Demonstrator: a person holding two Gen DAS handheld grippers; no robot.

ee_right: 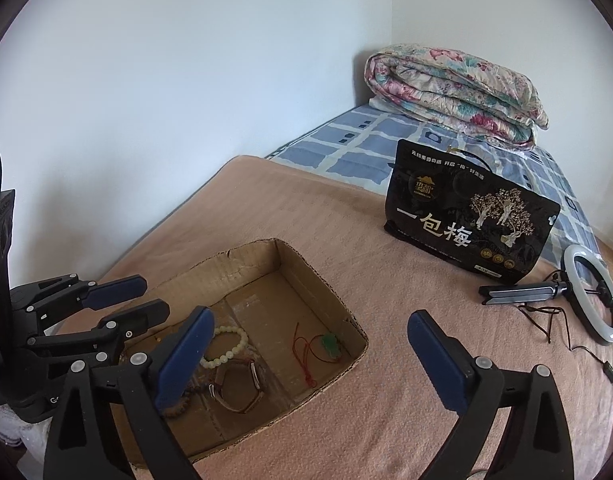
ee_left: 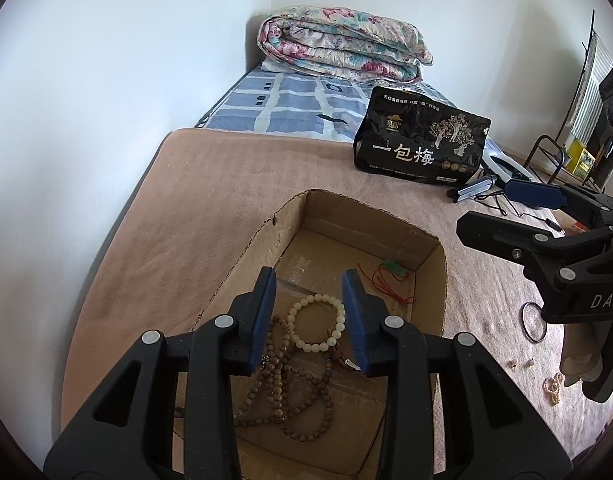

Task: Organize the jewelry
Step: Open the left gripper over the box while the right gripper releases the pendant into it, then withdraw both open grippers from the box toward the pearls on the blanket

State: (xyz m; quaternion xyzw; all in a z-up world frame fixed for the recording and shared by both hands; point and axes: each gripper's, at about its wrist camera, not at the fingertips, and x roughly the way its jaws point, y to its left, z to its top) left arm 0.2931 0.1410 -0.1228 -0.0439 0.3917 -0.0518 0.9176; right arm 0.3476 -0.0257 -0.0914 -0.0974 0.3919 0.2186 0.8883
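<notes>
An open cardboard box [ee_left: 430, 256] [ee_right: 306, 268] lies on the pink blanket. In it are a white bead bracelet [ee_left: 317, 323] [ee_right: 226, 346], a brown bead necklace [ee_left: 290, 400], a watch with a brown strap [ee_right: 238, 390] and a green pendant on red cord [ee_left: 394, 269] [ee_right: 330, 343]. My left gripper [ee_left: 309, 320] [ee_right: 146, 302] is open and empty above the box, over the white bracelet. My right gripper [ee_right: 306, 356] [ee_left: 502, 216] is open and empty at the box's right side. A thin dark ring [ee_left: 532, 322] and small pale beads [ee_left: 552, 386] lie on the blanket to the right.
A black snack bag [ee_left: 418, 136] [ee_right: 466, 224] stands behind the box. A ring light on a folded tripod [ee_right: 590, 300] with a trailing cable lies to the right. A folded floral quilt [ee_left: 338, 44] [ee_right: 454, 92] sits at the bed's far end. A wall runs along the left.
</notes>
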